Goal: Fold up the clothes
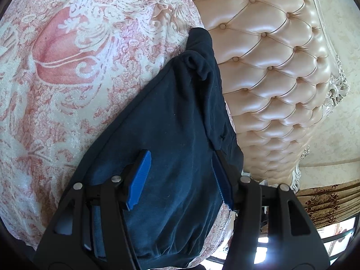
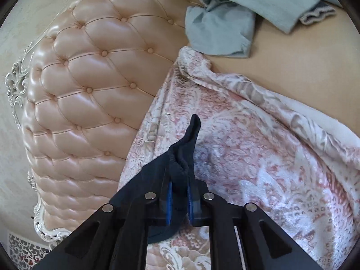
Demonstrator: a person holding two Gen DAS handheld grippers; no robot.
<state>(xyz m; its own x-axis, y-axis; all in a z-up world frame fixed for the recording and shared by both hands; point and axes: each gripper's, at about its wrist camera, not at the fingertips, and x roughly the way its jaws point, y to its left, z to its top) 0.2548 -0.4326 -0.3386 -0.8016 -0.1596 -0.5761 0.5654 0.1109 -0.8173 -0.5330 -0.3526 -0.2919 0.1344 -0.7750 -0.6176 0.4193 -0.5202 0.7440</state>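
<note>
1. On the left wrist view, the left gripper (image 1: 180, 177) stands with its jaws apart, its blue pads (image 1: 138, 180) clear of each other. Between and beneath them lies the dark navy garment (image 1: 171, 121), spread in a broad flat panel over the pink-and-cream patterned bedspread (image 1: 56, 78). Whether either pad touches the cloth cannot be told. A bunched fold of the garment rises at its far end, close against the tufted headboard (image 1: 270, 56) (peach, buttoned, with a carved white frame). A brown patterned curtain (image 1: 324, 200) shows at lower right.

2. On the right wrist view, the right gripper (image 2: 180, 191) has its jaws closed tight on a gathered ridge of the dark navy garment (image 2: 186, 148); a pointed tip of cloth stands up beyond the pads. The garment hangs off to the left below the jaws, over the patterned bedspread (image 2: 258, 157), whose turned-back edge exposes a plain tan sheet (image 2: 303, 67). On that sheet, well apart from the gripper, lies a crumpled pale blue-grey garment (image 2: 225, 22) beside the headboard (image 2: 90, 78).
</note>
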